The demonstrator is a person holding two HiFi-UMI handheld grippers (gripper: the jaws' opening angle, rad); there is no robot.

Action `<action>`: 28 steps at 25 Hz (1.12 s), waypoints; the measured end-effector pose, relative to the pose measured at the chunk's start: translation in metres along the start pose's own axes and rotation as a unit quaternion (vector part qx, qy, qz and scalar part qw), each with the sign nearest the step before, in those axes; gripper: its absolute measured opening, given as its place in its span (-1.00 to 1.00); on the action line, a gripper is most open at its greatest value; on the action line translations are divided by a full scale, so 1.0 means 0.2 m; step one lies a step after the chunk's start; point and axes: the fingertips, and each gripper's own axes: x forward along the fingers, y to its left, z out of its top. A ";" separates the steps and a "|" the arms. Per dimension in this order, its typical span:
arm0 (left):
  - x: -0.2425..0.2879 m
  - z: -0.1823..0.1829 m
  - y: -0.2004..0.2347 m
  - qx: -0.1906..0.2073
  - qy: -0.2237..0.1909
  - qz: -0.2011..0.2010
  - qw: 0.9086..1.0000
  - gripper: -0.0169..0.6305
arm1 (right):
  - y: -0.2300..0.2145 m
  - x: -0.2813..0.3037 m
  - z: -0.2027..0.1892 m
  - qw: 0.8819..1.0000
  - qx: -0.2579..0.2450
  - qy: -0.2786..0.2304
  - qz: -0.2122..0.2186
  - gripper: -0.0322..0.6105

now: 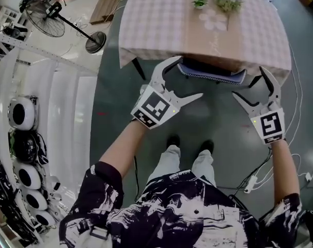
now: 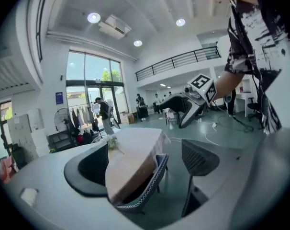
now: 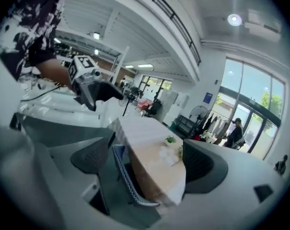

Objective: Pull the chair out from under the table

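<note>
The chair (image 1: 210, 73) is tucked under the near edge of a table (image 1: 161, 19) with a checked cloth; only its dark back with a patterned rim shows. My left gripper (image 1: 187, 78) is open just left of the chair back, and my right gripper (image 1: 248, 82) is open just right of it. Neither touches the chair. In the left gripper view the chair back (image 2: 146, 186) and table (image 2: 135, 150) lie beyond the spread pads (image 2: 93, 164). The right gripper view shows the chair back (image 3: 127, 176) between its pads (image 3: 198, 163), with nothing held.
Two small plants (image 1: 200, 2) (image 1: 228, 3) stand on the table. A floor fan (image 1: 49, 17) is at the far left, with a white rack of round units (image 1: 21, 113) below it. Cables (image 1: 252, 180) trail on the floor at the right. The person's feet (image 1: 187, 144) stand behind the chair.
</note>
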 end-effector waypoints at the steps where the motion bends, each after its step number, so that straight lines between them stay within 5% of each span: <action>1: 0.08 -0.05 0.01 0.015 0.019 -0.008 1.000 0.47 | 0.02 0.07 -0.08 1.000 -0.018 0.018 0.018 0.46; 6: 0.44 -0.41 0.00 0.088 0.131 -0.066 0.985 0.46 | 0.08 0.35 -0.52 0.983 -0.112 0.117 0.090 0.46; 12: 0.73 -0.97 -0.04 0.146 0.267 -0.140 0.942 0.46 | 0.18 0.65 -1.04 0.944 -0.176 0.230 0.160 0.46; 17: 0.87 -1.16 -0.05 0.162 0.310 -0.169 0.922 0.46 | 0.31 0.80 -1.25 0.914 -0.215 0.276 0.205 0.46; 25: 0.91 -1.38 -0.11 0.206 0.368 -0.207 0.883 0.44 | 0.39 0.88 -1.41 0.889 -0.247 0.312 0.226 0.45; 26: 0.90 -1.40 -0.11 0.219 0.376 -0.207 0.876 0.26 | 0.38 0.89 -1.42 0.889 -0.249 0.317 0.220 0.41; 27: 0.90 -1.42 -0.10 0.230 0.381 -0.202 0.872 -0.23 | 0.36 0.90 -1.42 0.890 -0.246 0.321 0.213 -0.23; 28: 0.90 -1.43 -0.09 0.236 0.382 -0.195 0.872 -0.51 | 0.35 0.90 -1.42 0.891 -0.237 0.325 0.208 -0.35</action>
